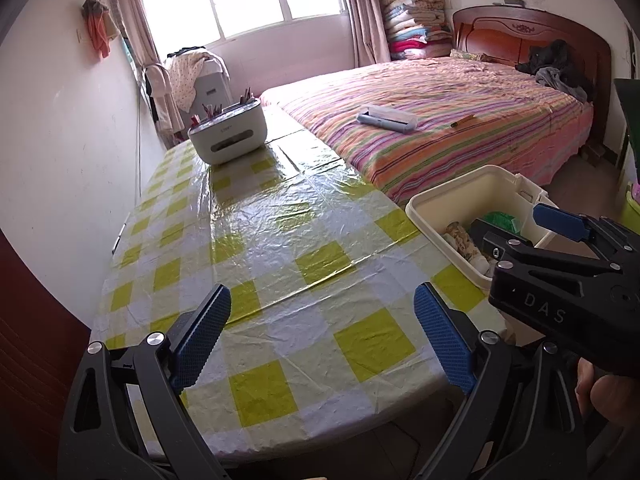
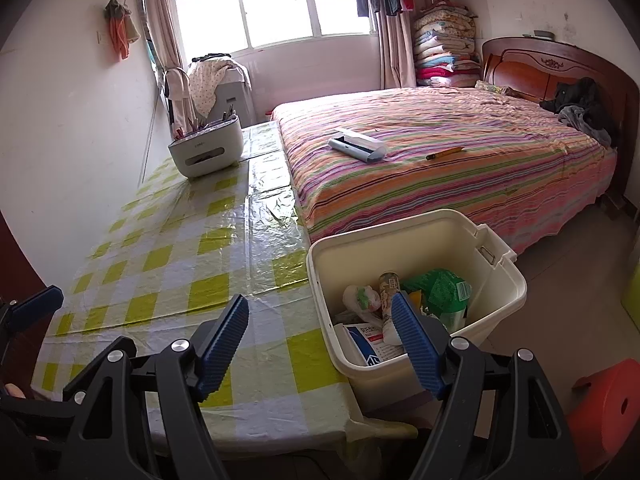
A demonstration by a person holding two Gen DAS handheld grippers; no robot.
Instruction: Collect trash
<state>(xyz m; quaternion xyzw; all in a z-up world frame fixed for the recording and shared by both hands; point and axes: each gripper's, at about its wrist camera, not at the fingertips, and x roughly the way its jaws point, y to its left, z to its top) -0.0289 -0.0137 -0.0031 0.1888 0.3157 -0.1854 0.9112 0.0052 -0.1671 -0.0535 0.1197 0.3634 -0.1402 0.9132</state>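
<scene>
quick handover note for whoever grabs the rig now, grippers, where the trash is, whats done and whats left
Left gripper: open, empty, over the yellow-and-white checked plastic tablecloth.
Right gripper: open, empty, at the table's edge by the cream plastic bin.
Done: bin holds a green packet, a white crumpled bag, a printed can and a blue-and-white box.
Left: no loose trash shows on the cloth; only the white desk organiser stands there. Check outside these views.
</scene>
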